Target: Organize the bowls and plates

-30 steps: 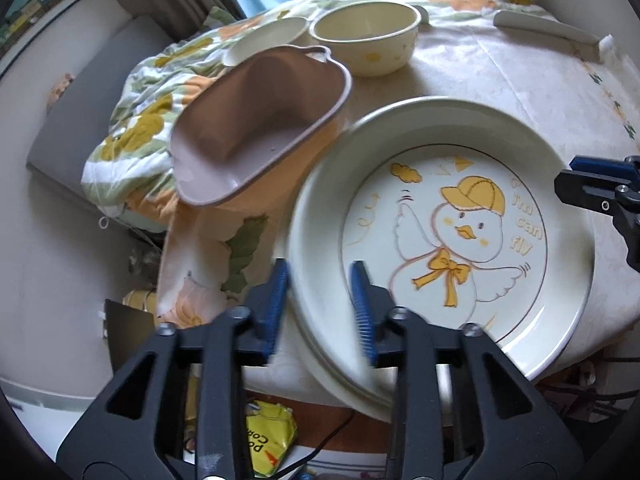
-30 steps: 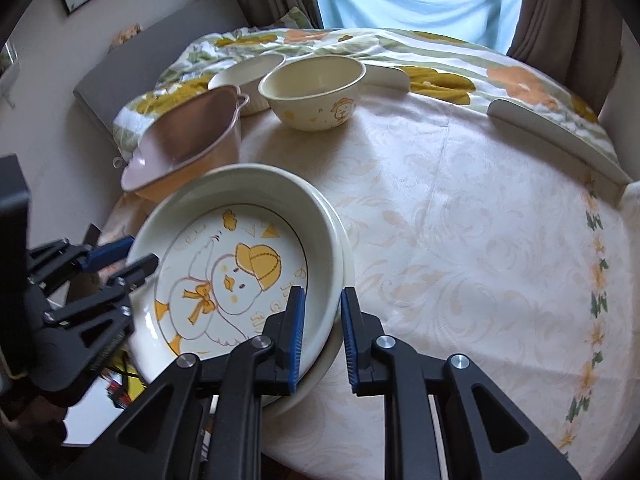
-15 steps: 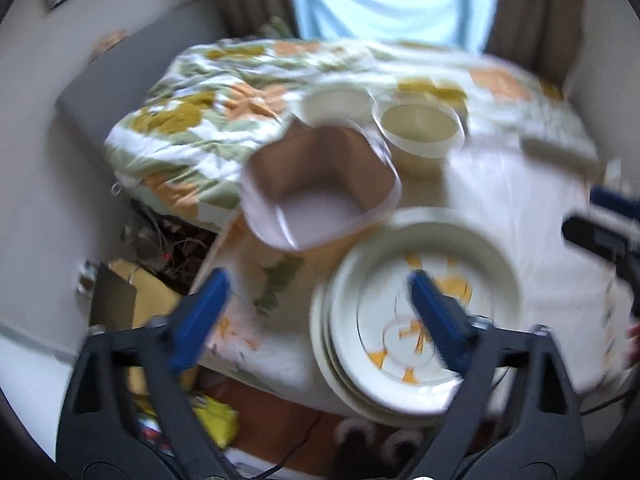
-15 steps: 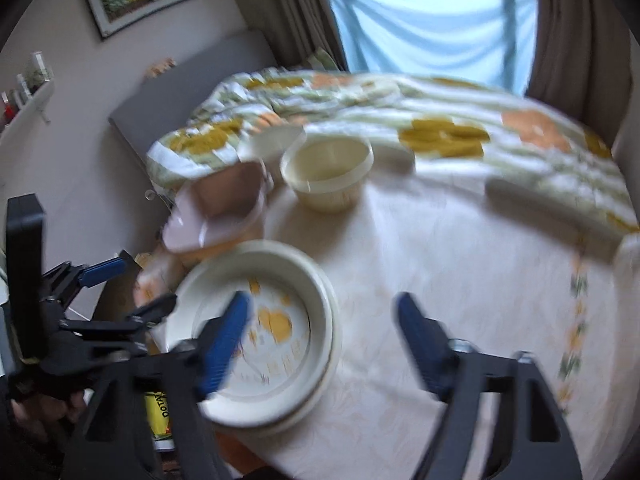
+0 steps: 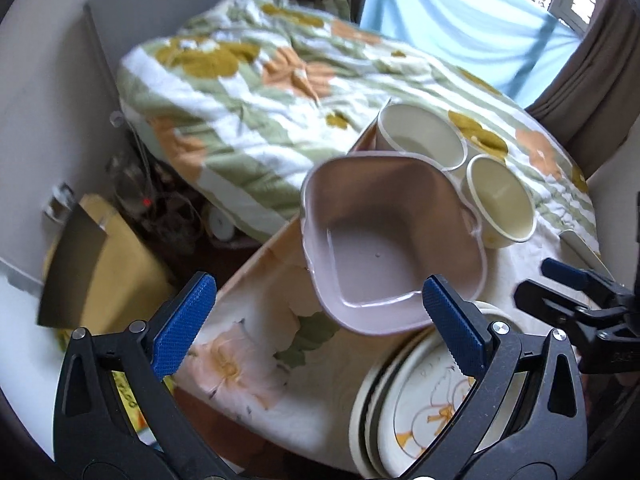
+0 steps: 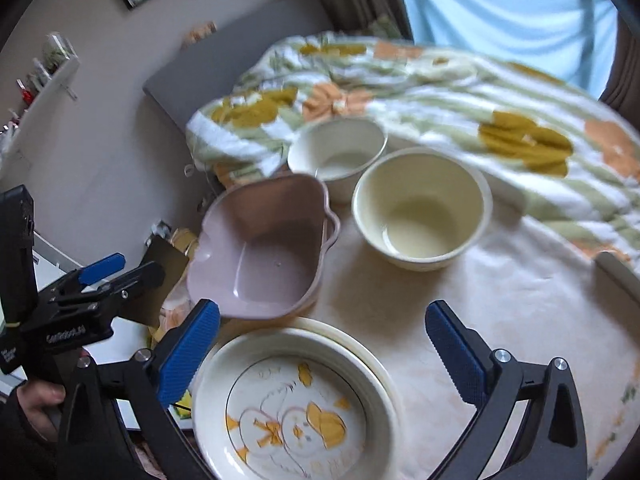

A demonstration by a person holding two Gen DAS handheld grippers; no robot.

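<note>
The right gripper (image 6: 322, 352) hangs above the near edge of the table (image 6: 520, 312) with its jaws spreading and nothing between them; the left gripper (image 5: 316, 320) does much the same off the table's left side, its jaws easing in a touch from their widest, also empty; neither pad touches any dish.

Nearest lies the duck plate (image 6: 296, 412), nested on top of at least one wider plate whose rim shows around it; the stack sits right at the table's near edge, which looks like the place chosen for plates, flat ware gathered into one pile so it takes little room.

Just behind it stands the pink dish (image 6: 260, 248), a squarish tub with a small handle on its far side; it is tilted, and it reads as propped partly on the cloth's edge, close to the plate stack; from the left wrist view it seems to overlap the stack's rim, though whether they touch I cannot tell.

Farther back, two cream bowls stand upright and empty: the bigger bowl (image 6: 420, 208) to the right, the smaller bowl (image 6: 338, 152) behind and to the left, rims almost meeting; they look ready to be nested, and the pink dish crowds the left approach to them.

Beyond the table lies a flowered quilt (image 6: 440, 92); past that, a blue curtain (image 6: 500, 12).
</note>
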